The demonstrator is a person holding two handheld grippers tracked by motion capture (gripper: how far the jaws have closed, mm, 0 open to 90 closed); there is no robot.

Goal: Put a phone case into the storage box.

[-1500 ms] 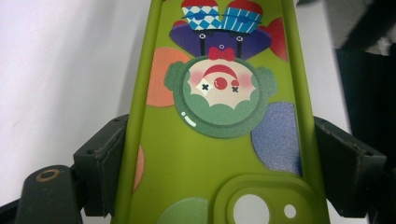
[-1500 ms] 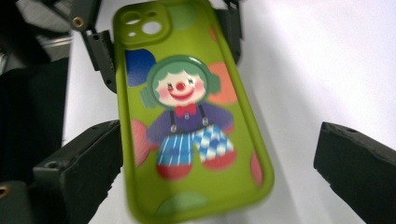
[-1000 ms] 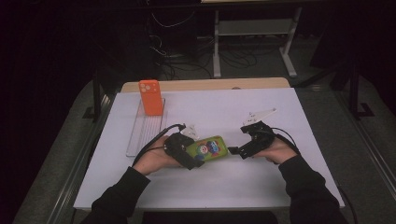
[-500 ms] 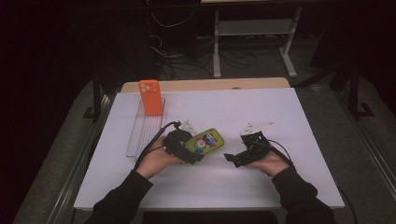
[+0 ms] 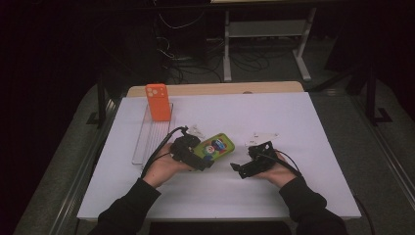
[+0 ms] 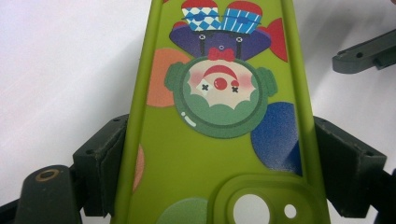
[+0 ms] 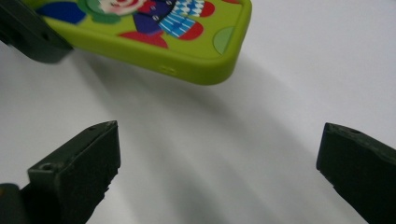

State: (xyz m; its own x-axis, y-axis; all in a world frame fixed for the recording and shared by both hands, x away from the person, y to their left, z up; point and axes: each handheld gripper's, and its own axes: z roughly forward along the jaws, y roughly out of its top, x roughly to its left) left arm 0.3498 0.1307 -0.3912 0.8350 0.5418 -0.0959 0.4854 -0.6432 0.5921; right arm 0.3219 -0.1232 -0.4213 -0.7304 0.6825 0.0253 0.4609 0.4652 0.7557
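A green phone case (image 5: 218,145) printed with a clown lies slanted just above the white table, and my left gripper (image 5: 202,159) is shut on its near end. In the left gripper view the two black jaws press on the long edges of the case (image 6: 219,107), close to its camera cut-out. To the right of the case, my right gripper (image 5: 239,170) stands open with nothing between its fingers. In the right gripper view its jaws spread wide over bare table, short of the rounded end of the case (image 7: 187,42).
An orange phone (image 5: 158,102) stands upright at the far end of a clear slotted rack (image 5: 147,142) on the left of the white table (image 5: 293,112). Beyond the table are a wooden strip and dark floor with cables.
My right gripper has drawn back from the case's right end, toward the person and lower. The left gripper has kept its hold on the case, which has tilted a little.
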